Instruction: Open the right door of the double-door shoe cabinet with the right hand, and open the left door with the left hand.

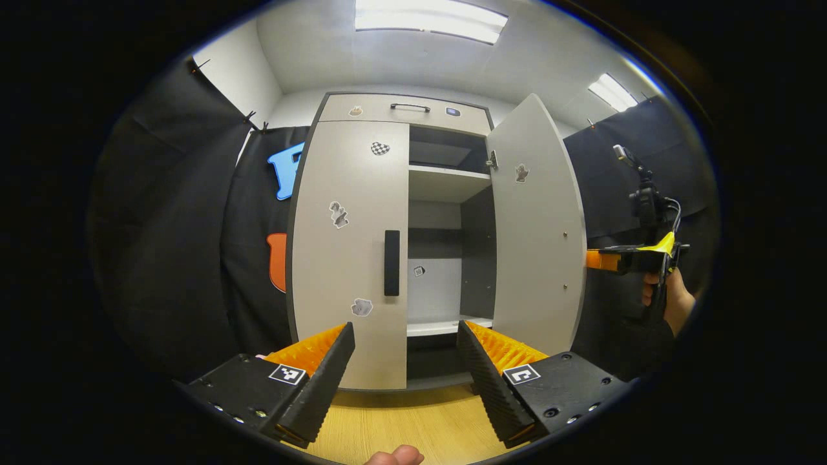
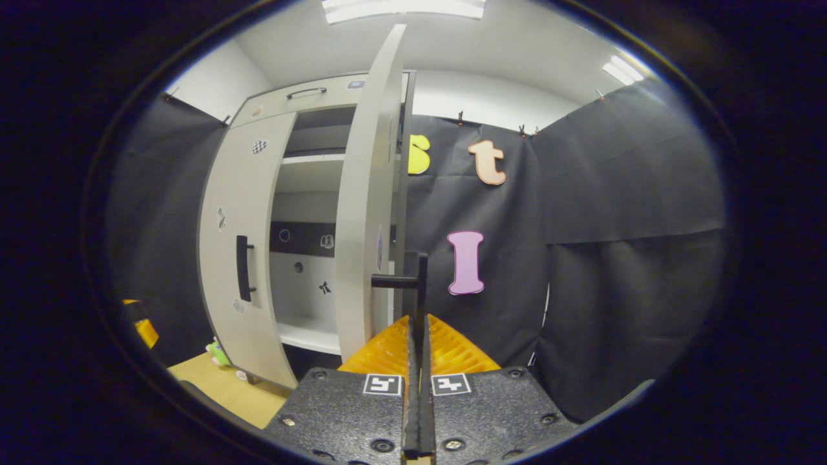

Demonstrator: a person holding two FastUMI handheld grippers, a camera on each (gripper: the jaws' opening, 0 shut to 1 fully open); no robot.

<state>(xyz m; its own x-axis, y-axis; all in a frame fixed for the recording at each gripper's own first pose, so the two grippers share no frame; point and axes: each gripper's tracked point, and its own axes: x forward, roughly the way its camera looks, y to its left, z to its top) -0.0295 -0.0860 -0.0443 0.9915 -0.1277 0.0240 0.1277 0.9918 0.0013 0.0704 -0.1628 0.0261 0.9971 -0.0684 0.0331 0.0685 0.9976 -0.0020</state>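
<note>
- Left gripper view: the left gripper [image 1: 406,361] hangs with its fingers spread wide and nothing between them, low before the shoe cabinet [image 1: 400,110], which stands on the wooden floor [image 1: 400,420].
- The left door [image 1: 352,252] is shut; its dark vertical handle [image 1: 391,263] sits near the door's inner edge, above and just left of the gap between the fingers, apart from them.
- The right door [image 1: 536,226] stands swung out, baring the shelves [image 1: 449,174] inside; the lower compartment is cut off behind the fingers.
- At the right edge of that door the right gripper [image 1: 597,259] reaches in, held by a hand [image 1: 672,300]; where its tips meet the door is hard to make out.
- Small stickers [image 1: 338,214] dot the door fronts; a drawer [image 1: 407,108] with a handle tops the cabinet.
- Right gripper view: the right gripper [image 2: 418,336] has its fingers pressed together on the right door's handle [image 2: 421,284], seen edge-on just above the fingertips.
- The right door [image 2: 368,213] shows edge-on, left of the handle, blocking part of the interior.
- The left door [image 2: 242,258] lies closed farther left; a small green object [image 2: 218,353] sits on the floor by its foot, too small to identify.
</note>
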